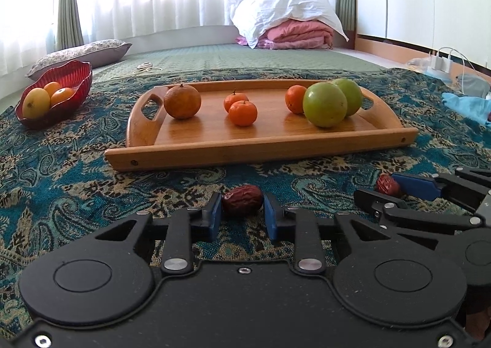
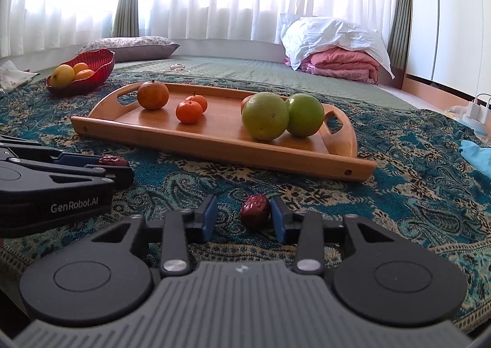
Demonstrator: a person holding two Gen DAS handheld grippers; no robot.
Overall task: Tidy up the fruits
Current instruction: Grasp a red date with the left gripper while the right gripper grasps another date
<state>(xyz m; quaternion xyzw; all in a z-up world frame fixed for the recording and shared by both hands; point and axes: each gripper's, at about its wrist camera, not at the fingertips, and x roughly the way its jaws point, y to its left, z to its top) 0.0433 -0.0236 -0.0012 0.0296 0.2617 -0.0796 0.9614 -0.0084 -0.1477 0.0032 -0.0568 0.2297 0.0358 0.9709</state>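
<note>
A wrinkled red date [image 1: 242,203] lies on the patterned cloth with my left gripper [image 1: 242,208] shut on it, both blue pads against its sides. A second red date [image 2: 254,210] sits between the fingers of my right gripper [image 2: 242,214]. It touches the right pad [image 2: 277,217], while a gap separates it from the left pad, so the jaws stand open. Behind both, a wooden tray [image 1: 260,148] holds a large orange [image 1: 182,101], small mandarins [image 1: 242,113] and two green fruits [image 1: 325,104]. The two grippers rest side by side just in front of the tray.
A red bowl [image 1: 75,78] with a yellow fruit and oranges stands at the far left. A floral pillow [image 1: 83,53], folded pink bedding under a white pillow [image 1: 285,13], and chargers with cables [image 1: 442,61] lie at the back. A light blue cloth [image 1: 469,105] is on the right.
</note>
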